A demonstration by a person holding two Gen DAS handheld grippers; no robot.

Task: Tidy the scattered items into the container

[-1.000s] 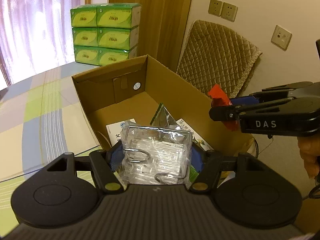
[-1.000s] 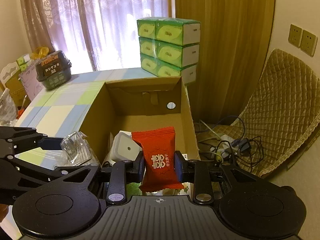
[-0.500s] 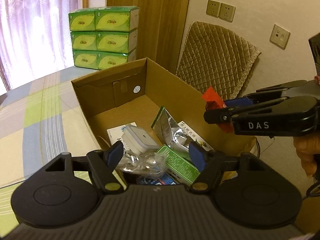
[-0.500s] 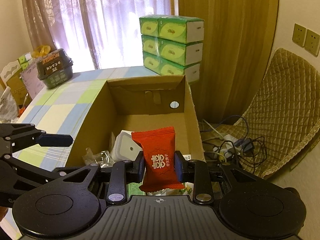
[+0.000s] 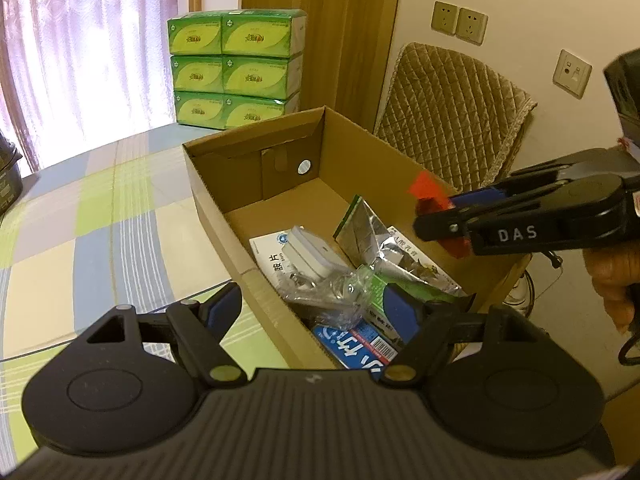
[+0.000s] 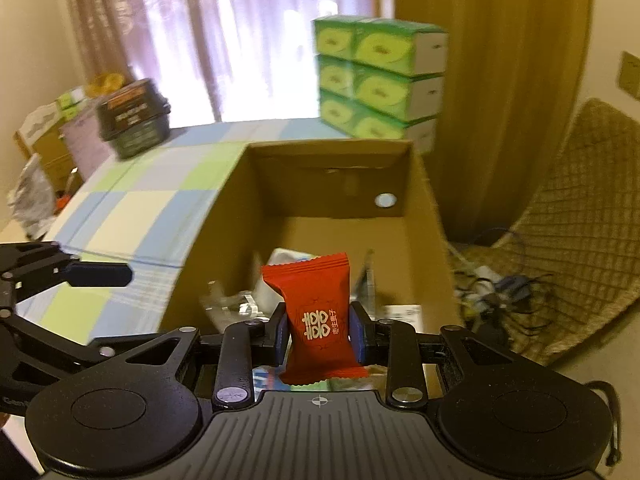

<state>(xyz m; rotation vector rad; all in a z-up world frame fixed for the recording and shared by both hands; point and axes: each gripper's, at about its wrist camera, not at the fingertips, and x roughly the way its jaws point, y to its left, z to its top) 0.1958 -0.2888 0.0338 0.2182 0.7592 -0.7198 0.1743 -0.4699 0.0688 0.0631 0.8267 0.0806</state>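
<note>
Red packet (image 6: 318, 322) half-hiding blurred, probably plastic, box (image 6: 428, 216) contents.

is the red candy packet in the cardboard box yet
Not yet. The red candy packet is clamped in the right gripper, held above the open cardboard box.

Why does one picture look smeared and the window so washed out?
Right wrist view: motion blur smears the cardboard box and tissue packs, while the red packet in the right gripper stays sharp. Left wrist view: crisp throughout; the curtained window glares white; fisheye bends the table edge.
</note>
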